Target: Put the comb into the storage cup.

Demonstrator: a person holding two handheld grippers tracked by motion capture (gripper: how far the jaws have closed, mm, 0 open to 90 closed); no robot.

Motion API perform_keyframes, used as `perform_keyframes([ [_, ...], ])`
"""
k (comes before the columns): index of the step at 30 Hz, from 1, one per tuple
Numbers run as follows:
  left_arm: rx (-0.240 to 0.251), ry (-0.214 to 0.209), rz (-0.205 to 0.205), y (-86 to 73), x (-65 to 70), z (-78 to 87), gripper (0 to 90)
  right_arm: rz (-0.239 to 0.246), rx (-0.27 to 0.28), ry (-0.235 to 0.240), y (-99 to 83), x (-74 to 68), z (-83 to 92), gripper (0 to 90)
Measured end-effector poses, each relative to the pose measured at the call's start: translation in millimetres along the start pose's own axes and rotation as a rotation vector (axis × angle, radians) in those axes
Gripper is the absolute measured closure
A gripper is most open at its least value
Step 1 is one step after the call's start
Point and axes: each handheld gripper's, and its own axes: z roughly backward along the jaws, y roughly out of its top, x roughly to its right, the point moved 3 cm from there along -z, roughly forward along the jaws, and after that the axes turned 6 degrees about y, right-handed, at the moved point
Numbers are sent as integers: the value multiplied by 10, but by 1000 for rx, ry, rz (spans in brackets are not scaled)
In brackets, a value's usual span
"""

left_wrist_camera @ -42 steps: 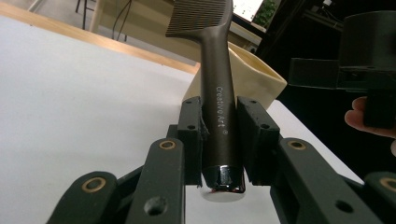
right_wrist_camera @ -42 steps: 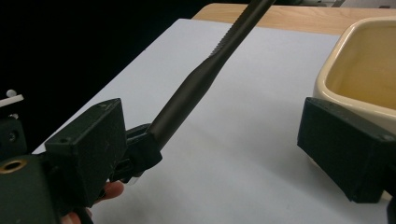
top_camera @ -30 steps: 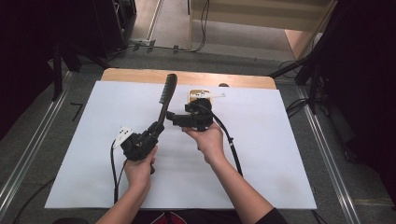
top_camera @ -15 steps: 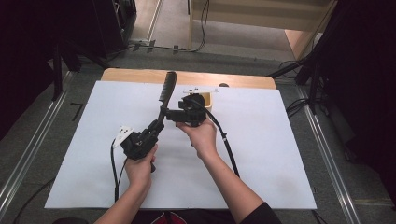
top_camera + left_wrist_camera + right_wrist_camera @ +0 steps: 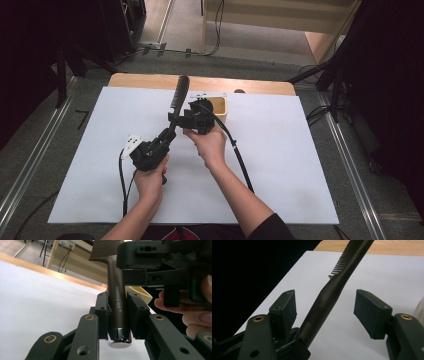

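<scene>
Left gripper view puts the left gripper [image 5: 117, 315] shut tight on the handle end of a dark comb [image 5: 116, 302], both pads pressed flat against the handle and its glossy butt sticking out just below them. Right gripper view has the right gripper [image 5: 324, 305] with its jaws standing apart on either side of the same comb [image 5: 329, 295], where the handle narrows toward the teeth; they have just been closing, yet a gap shows on each side and neither pad touches.

From the high view, the left gripper [image 5: 150, 150] sits left of centre above the white sheet [image 5: 300, 165] that covers the table, and the comb [image 5: 177, 100] slants up and away from it toward the far edge. The right gripper [image 5: 180, 120] reaches in from the right at the comb's middle. Just beyond it, near the far edge, stands a small tan cup [image 5: 220, 110].
</scene>
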Motion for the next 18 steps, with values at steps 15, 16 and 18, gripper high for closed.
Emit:
perform_keyframes([
  [15, 3, -6, -8, -20, 21, 8, 734, -133, -21, -9, 5, 8, -91, 594],
  [16, 5, -4, -6, -23, 20, 8, 734, -142, -23, -4, 4, 9, -96, 605],
  [18, 10, -5, -8, -32, 18, 8, 734, -157, -32, 7, 7, 16, -98, 619],
])
